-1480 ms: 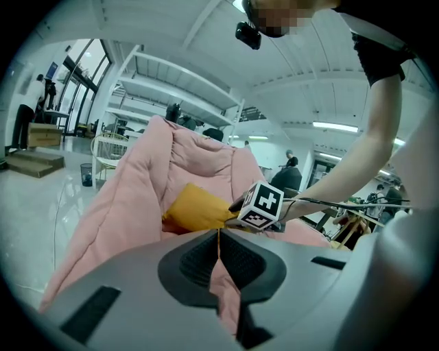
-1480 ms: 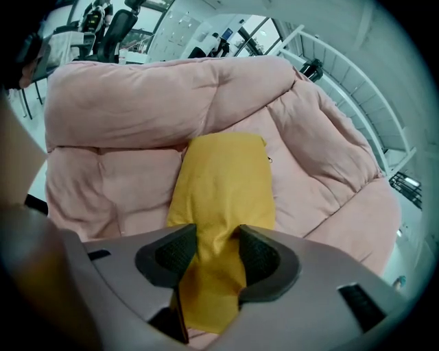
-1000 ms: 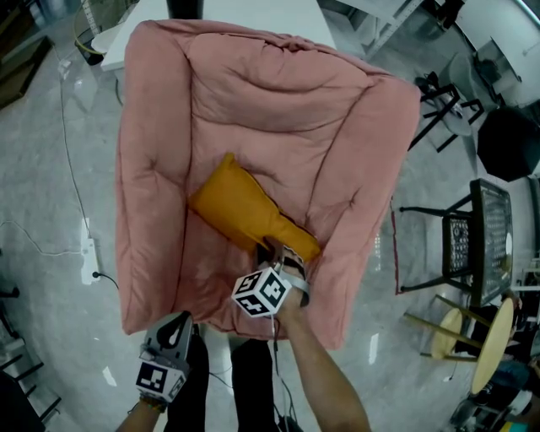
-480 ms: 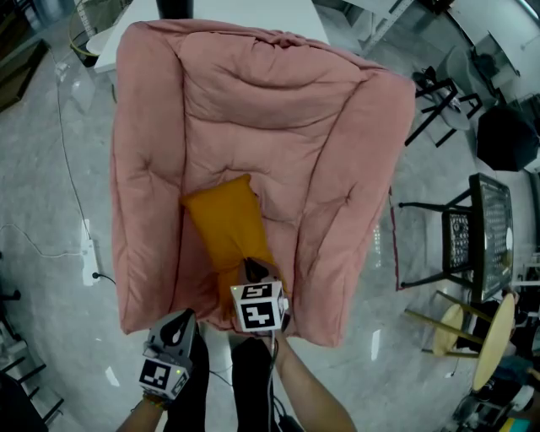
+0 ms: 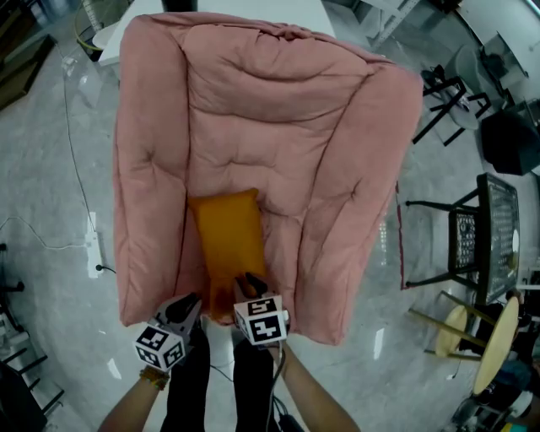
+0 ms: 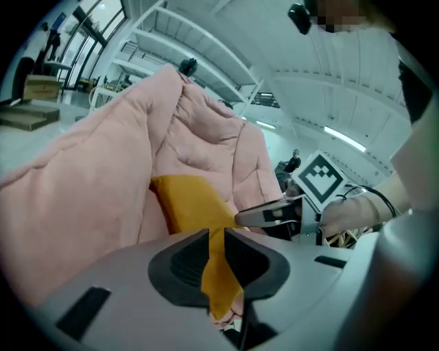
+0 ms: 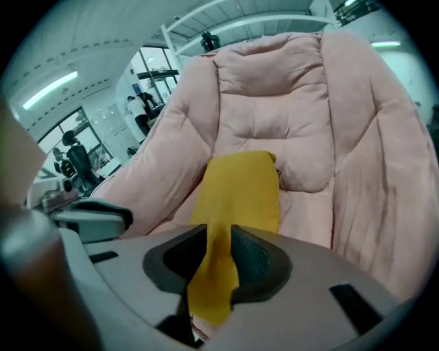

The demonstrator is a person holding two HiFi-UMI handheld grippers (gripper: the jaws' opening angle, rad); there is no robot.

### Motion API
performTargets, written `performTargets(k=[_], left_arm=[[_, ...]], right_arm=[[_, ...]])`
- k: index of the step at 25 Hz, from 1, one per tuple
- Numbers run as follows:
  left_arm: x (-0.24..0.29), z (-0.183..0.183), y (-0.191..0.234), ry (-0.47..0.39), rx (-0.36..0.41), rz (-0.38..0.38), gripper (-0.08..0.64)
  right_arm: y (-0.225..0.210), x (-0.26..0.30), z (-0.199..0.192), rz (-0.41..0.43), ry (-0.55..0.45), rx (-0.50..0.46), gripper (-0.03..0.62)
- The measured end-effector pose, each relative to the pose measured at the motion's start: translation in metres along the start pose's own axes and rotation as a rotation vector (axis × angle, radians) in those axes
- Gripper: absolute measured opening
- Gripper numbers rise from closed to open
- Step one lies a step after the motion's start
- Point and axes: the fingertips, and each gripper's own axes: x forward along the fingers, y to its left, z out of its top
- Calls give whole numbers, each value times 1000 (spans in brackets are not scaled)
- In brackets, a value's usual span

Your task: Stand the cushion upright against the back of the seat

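Fingers (image 6: 180, 264) of the left gripper (image 6: 216, 240) stand narrow. The jaws have just been opening, and a strip of yellow fabric fills the gap, touching both pads. Fingers (image 7: 259, 264) of the right gripper (image 7: 219, 236) are the same: narrow gap, jaws just been opening, yellow fabric pinched between the pads and tapering down into them. Only the two gripper views show this. The head view shows just the marker cubes and jaw tips from above.

The fabric is the near end of the cushion (image 5: 228, 245). The head view puts it in the lower centre of the frame, lying lengthwise on the seat of the pink armchair (image 5: 278, 110). Its near end is at the seat's front edge with both grippers side by side on it, and its far end reaches the foot of the backrest. It is lying along the seat, not upright.

The left gripper view shows the right gripper from the side at frame right, with the right hand (image 6: 357, 216) behind it. The right gripper view shows only a sliver of the left gripper at its left edge. It looks straight up the cushion to the backrest, and people (image 7: 72, 154) stand far off at middle left.

Only the head view shows the surroundings:
- dark trouser legs (image 5: 215, 380) at bottom centre
- a power strip (image 5: 93, 251) with cable on the glossy floor (image 5: 34, 194) at left
- a black metal chair (image 5: 472, 245) at right
- a wooden stool (image 5: 498, 342) at lower right
- a white table (image 5: 245, 8) at the top edge behind the armchair
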Motion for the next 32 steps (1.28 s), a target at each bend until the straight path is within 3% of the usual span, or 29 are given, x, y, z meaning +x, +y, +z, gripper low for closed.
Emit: performTargets(k=[3,6,11,17,20,26,32], left_arm=[[18,-11,8,48,-75,-40,94],[37,-26,11,81,-166,-70,127],[59,-38,16,120,-271,-101,187],[82,-36,21,130,-383,-140,267],[96,-38,16,155,-393,-160,273],[111,-44,16,172,-374,-99,275],[112,-50,25,192,-344,-28,249]], right_arm=[[-14,-4,-10,39,6,-84,170],[-35,-5,-27,86,19,-79,228],[-51,-1,-35,165,-4,-70,257],[-62,13,-36,223,20,11,279],[-64,20,-40,239,38,32,282],[-65,28,-47,244,70,29,276],[-54,39,-49,214,106,-2,194]])
